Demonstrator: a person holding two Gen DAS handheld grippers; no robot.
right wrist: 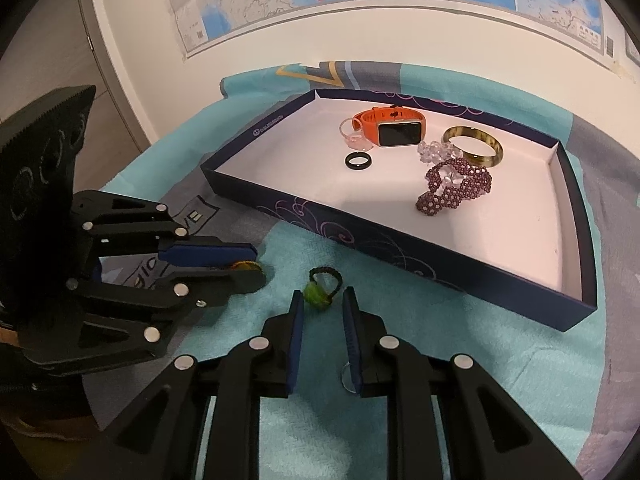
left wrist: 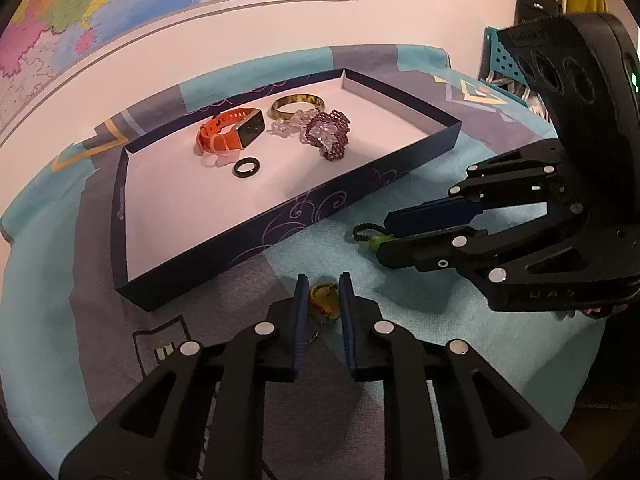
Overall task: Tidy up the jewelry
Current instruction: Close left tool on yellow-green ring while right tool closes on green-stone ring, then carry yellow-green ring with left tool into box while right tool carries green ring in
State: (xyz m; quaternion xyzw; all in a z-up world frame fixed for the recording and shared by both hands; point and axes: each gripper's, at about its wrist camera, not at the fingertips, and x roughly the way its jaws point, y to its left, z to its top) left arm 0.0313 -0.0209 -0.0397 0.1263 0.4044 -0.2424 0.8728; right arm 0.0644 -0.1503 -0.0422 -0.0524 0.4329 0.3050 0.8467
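Note:
A dark blue tray (left wrist: 256, 236) (right wrist: 400, 246) holds an orange watch (left wrist: 232, 132) (right wrist: 394, 128), a black ring (left wrist: 247, 168) (right wrist: 359, 161), a gold bangle (left wrist: 298, 106) (right wrist: 474, 146), clear beads (left wrist: 286, 124) and a purple beaded bracelet (left wrist: 328, 134) (right wrist: 454, 190). My left gripper (left wrist: 324, 284) (right wrist: 256, 264) is open around a yellow round charm (left wrist: 323, 302) (right wrist: 245, 267) lying on the cloth. My right gripper (right wrist: 320, 300) (left wrist: 382, 236) is open around a green bead with a black cord loop (right wrist: 322, 286) (left wrist: 368, 236) on the cloth.
A teal and grey patterned cloth (left wrist: 400, 320) covers the table. A map (left wrist: 120, 4) hangs on the wall behind. A teal perforated basket (left wrist: 504, 68) stands at the back right. A small metal ring (right wrist: 347, 378) lies under my right finger.

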